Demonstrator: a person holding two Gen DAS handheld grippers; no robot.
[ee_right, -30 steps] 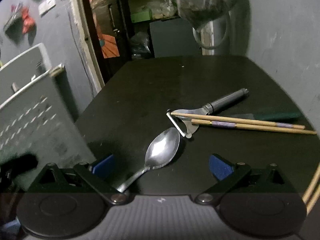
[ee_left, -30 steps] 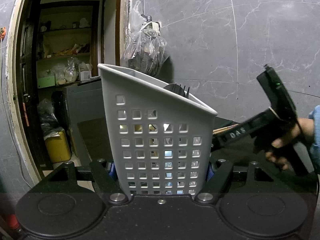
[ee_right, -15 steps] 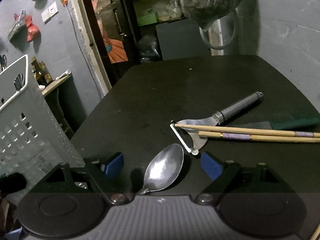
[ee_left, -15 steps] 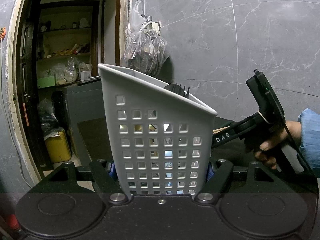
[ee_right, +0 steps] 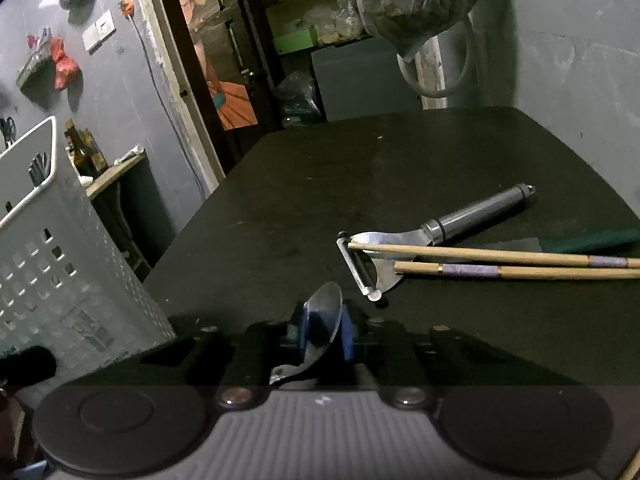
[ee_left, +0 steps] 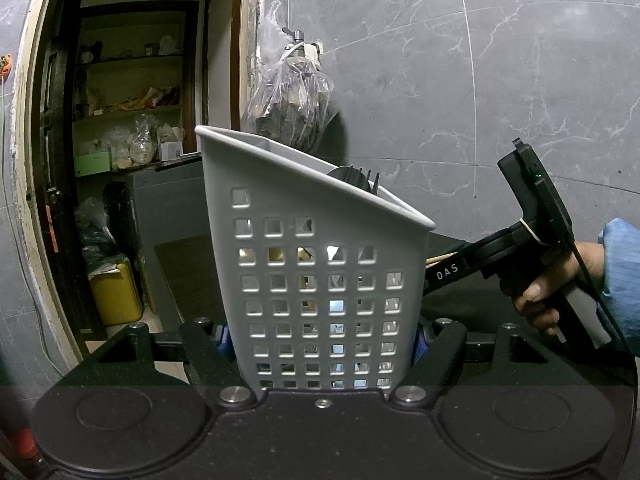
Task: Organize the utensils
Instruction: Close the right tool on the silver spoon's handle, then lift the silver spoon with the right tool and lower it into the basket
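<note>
Jaws of the right gripper [ee_right: 325, 330] have just been closing and now pinch the spoon [ee_right: 320, 320] on the table [ee_right: 400, 168], beside the peeler [ee_right: 400, 248] and chopsticks [ee_right: 500, 264]. Left gripper [ee_left: 322, 338] clamps the basket [ee_left: 312, 240] upright, fork tines at its rim.

A home's back kitchen — grey tiled wall [ee_left: 500, 92], cluttered pantry shelves [ee_left: 128, 108], hanging plastic bag [ee_left: 292, 100].

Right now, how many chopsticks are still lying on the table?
2. The upper chopstick has its tip on the peeler head; the lower chopstick lies just beside it, nearly parallel. Both run off the right edge, so more could be out of view.
</note>
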